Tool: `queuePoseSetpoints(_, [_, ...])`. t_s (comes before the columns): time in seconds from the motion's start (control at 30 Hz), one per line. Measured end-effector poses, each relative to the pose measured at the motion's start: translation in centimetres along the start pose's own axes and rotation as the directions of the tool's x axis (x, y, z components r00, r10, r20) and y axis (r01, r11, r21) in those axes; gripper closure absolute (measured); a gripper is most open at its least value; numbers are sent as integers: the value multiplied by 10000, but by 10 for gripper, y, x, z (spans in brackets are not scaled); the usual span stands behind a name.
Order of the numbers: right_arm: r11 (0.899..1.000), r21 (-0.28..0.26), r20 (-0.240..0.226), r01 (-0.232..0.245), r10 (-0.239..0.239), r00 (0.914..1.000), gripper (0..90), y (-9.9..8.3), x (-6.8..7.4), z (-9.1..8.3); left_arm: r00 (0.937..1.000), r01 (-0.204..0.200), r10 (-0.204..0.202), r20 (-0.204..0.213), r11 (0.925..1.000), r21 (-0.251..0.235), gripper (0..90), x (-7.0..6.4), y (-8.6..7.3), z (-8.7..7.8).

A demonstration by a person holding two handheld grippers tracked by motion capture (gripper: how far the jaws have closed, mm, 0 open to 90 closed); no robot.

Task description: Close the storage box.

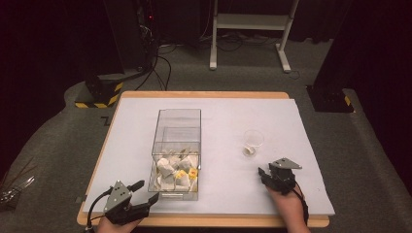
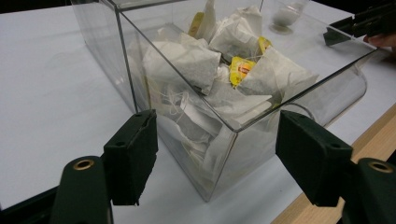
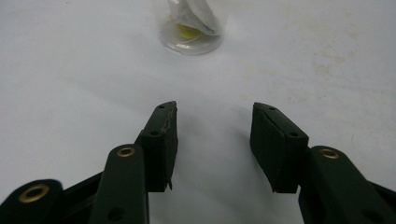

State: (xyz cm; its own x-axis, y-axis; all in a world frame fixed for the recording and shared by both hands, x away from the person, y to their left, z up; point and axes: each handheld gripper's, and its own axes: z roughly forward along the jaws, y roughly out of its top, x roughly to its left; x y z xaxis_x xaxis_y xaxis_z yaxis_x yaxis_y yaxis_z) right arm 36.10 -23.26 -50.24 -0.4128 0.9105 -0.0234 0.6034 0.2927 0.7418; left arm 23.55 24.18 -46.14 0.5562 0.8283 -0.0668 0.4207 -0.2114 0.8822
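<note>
the clear box (image 1: 177,127) of tea bags (image 1: 176,171) stands lengthwise on the worktop (image 1: 223,116), its long axis running away from the person, with the bags heaped at the near end. the left tongs (image 1: 144,192) sit just beside that near left corner, jaws spread wide and holding nothing; in the left gripper view the box corner stands between and just beyond the jaws. the right tongs (image 1: 265,174) are also spread and empty, near the small clear cup (image 1: 253,142), which lies straight ahead of them and holds one tea bag. so the left hand looks nearer the heap, the right nearer the cup.
</note>
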Motion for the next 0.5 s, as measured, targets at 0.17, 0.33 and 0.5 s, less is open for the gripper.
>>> queuePoseSetpoints(0.17, [10000, -6, -5, 15, -15, 10000, 516, 0, 0, 0, 9999, -109, 109, 25, 9999, 91, 299, 0, -3, 4])
queuePoseSetpoints(0.33, [10000, -1, 0, -4, 4, 10000, 516, 0, 0, 0, 9995, -253, 251, 211, 9996, 81, 357, -3, -5, 8])
queuePoseSetpoints(0.5, [10000, 5, 7, -17, 17, 10000, 515, 0, 0, 0, 9987, -500, 500, 72, 9987, 102, 365, -7, -7, 11])
